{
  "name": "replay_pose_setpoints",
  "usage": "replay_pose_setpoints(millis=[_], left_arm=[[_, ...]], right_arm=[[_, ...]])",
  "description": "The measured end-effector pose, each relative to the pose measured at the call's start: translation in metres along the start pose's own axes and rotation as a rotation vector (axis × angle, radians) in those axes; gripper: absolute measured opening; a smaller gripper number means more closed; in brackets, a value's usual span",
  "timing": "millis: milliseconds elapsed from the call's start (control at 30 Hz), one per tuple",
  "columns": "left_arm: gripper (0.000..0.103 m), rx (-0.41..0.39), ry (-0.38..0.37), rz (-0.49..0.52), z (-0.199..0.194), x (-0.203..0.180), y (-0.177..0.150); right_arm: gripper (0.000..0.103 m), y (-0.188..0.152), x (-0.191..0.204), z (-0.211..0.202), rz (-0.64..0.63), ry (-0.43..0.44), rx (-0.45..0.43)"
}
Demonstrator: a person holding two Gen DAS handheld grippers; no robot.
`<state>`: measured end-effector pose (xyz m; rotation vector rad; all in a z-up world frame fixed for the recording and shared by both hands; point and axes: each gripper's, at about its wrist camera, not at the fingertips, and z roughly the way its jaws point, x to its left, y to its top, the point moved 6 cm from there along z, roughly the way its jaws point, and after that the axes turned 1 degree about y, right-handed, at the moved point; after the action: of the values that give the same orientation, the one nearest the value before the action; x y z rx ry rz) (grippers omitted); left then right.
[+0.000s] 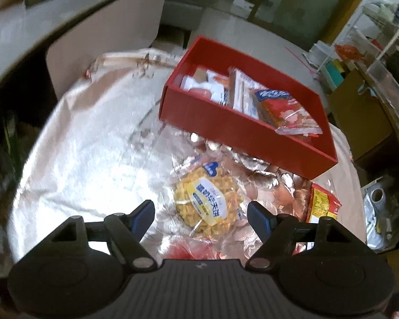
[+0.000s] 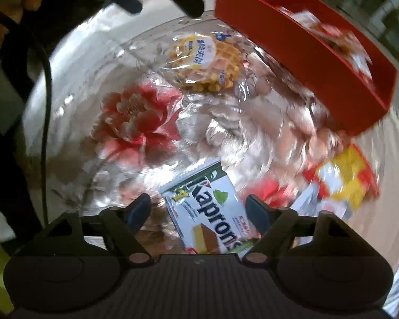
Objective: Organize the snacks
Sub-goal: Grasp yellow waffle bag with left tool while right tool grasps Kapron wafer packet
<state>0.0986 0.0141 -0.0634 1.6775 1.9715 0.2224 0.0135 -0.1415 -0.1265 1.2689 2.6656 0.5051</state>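
A: Left gripper (image 1: 200, 214) is angled down over the tabletop (image 1: 93, 159), fingers spread wide, nothing gripped. The waffle pack (image 1: 207, 202) is seen lying flat between them, near the red box (image 1: 242, 135) already loaded with snack packets (image 1: 284, 106).

B: Same deal with the right gripper (image 2: 198, 211), fingers wide and nothing pinched. A white Kapron wafer pack (image 2: 207, 212) is only shown in that view, flat between the fingers, plus a blurred yellow-red packet (image 2: 345, 180) toward the right edge.
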Motion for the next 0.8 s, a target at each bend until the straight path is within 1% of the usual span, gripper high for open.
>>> replay_pose_setpoints(millis=[67,100,133,167,233,300,333,367,400,433,500,533,600,633,700,800], left_arm=[[0.070,0.028,-0.002,-0.033,0.011,0.001,-0.001],[0.070,0.031,0.007,-0.037,0.016,-0.001,0.000],[0.070,0.023,0.024,-0.024,0.020,-0.004,0.002],[0.070,0.011,0.046,-0.001,0.024,-0.007,0.004],[0.071,-0.006,0.092,0.030,0.029,-0.011,0.007],[0.077,0.011,0.069,0.006,0.035,-0.012,0.007],[0.077,0.027,0.050,-0.011,0.040,-0.014,0.005],[0.077,0.041,0.047,-0.018,0.046,-0.016,0.004],[0.079,0.046,0.055,-0.021,0.051,-0.016,0.003],[0.080,0.041,0.081,-0.021,0.055,-0.016,0.003],[0.080,0.034,0.114,-0.029,0.063,-0.014,0.003],[0.081,0.041,0.119,-0.040,0.068,-0.013,0.002],[0.086,0.042,0.116,-0.053,0.073,-0.012,0.001],[0.087,0.039,0.122,-0.047,0.075,-0.014,0.001],[0.089,0.032,0.136,-0.018,0.078,-0.017,0.001],[0.090,0.012,0.149,-0.012,0.081,-0.020,0.003]], right_arm=[[0.057,-0.007,-0.001,-0.007,0.062,0.049,-0.006],[0.053,-0.010,-0.002,-0.008,0.086,0.062,-0.010],[0.052,-0.012,-0.004,-0.007,0.093,0.058,-0.011],[0.057,-0.014,-0.004,-0.006,0.091,0.043,-0.007],[0.061,-0.014,-0.005,-0.006,0.098,0.038,-0.017],[0.062,-0.015,-0.003,-0.006,0.094,0.044,-0.027],[0.066,-0.012,-0.004,-0.003,0.093,0.037,-0.031],[0.071,-0.011,-0.004,-0.002,0.090,0.029,-0.034],[0.073,-0.011,-0.003,-0.002,0.088,0.022,-0.035],[0.075,-0.010,-0.003,-0.001,0.090,0.020,-0.038],[0.083,-0.010,-0.003,0.002,0.108,0.018,-0.045],[0.089,-0.010,-0.003,0.005,0.111,0.021,-0.042],[0.095,-0.012,-0.002,0.011,0.125,0.045,-0.020],[0.102,-0.014,-0.001,0.014,0.125,0.052,-0.011],[0.103,-0.015,0.005,0.016,0.103,0.037,-0.007],[0.103,-0.013,0.005,0.016,0.136,0.038,0.008]])
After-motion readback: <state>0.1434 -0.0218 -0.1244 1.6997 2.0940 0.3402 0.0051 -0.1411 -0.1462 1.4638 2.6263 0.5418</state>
